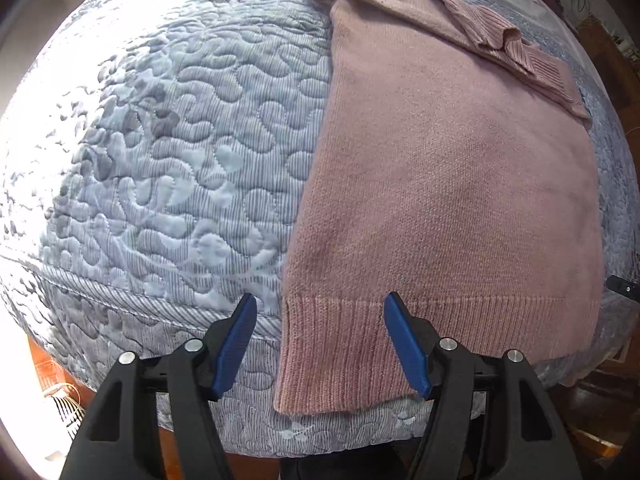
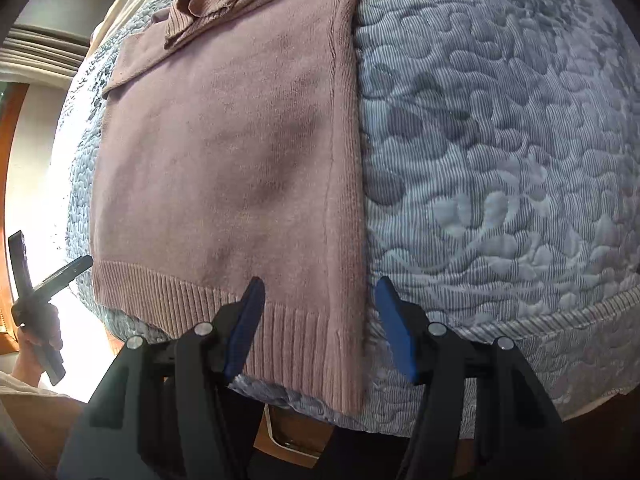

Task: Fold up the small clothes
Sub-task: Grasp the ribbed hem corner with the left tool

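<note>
A pink knit sweater [image 1: 448,184] lies flat on a blue quilted bedspread [image 1: 180,152], its ribbed hem hanging over the near edge. Both sleeves are folded across its far part [image 1: 496,40]. My left gripper [image 1: 320,304] is open above the hem's left corner, one blue finger over the quilt and one over the sweater. In the right wrist view the same sweater [image 2: 224,152] fills the left half. My right gripper [image 2: 320,288] is open over the hem's right corner, straddling the sweater's right edge. Neither gripper holds anything.
The bedspread [image 2: 500,160] stretches wide to the right of the sweater and ends at a piped edge close to both grippers. A hand holding the other gripper's handle [image 2: 36,320] shows at the left. Wooden floor [image 1: 52,364] lies below the bed edge.
</note>
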A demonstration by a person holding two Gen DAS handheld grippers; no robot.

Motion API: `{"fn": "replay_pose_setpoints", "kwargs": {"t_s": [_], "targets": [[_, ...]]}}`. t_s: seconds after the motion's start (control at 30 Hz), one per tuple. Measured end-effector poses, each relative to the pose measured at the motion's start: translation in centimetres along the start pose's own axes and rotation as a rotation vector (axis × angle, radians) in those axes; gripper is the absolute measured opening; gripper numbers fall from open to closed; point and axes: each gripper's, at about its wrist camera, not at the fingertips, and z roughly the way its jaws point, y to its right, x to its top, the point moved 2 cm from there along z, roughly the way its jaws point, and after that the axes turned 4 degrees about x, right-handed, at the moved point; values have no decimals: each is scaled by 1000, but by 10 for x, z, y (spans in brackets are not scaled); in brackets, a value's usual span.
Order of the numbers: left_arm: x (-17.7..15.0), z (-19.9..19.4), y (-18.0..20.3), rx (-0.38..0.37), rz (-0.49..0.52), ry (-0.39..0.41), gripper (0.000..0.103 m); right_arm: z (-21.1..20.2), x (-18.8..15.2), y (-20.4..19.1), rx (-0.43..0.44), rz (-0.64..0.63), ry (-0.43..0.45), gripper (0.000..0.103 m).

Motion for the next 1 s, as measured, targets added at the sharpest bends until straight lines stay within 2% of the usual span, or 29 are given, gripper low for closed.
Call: {"fn": "replay_pose_setpoints", "kwargs": {"t_s": [0.4,0.6,0.7,0.77,0.8,0.83,0.87,0.93,1.0], "targets": [[-22,20,-6,-30,20,-72,68,25,-20,-1,18,-6,-64,57],[-33,35,-20,-127,-89,-118,72,36,-28,3,53,2,-117,48],[-37,38,-24,-160,-89,-139,70,37,-29,6,57,6,-125,43],[-41,39,-20,-161,-77,-146,70,37,-29,9,60,7,-133,27],[-42,40,-19,-166,-79,-147,68,37,-30,11,68,12,-140,23],[-42,41,-18,-181,-87,-152,59,36,-30,14,90,22,-146,16],[-43,40,-18,-203,-99,-161,54,35,-29,17,105,32,-153,10],[-44,40,-2,-240,-121,-177,30,32,-28,20,114,33,-159,10],[-46,38,-3,-267,-137,-186,17,27,-26,19,130,22,-162,9]]}}
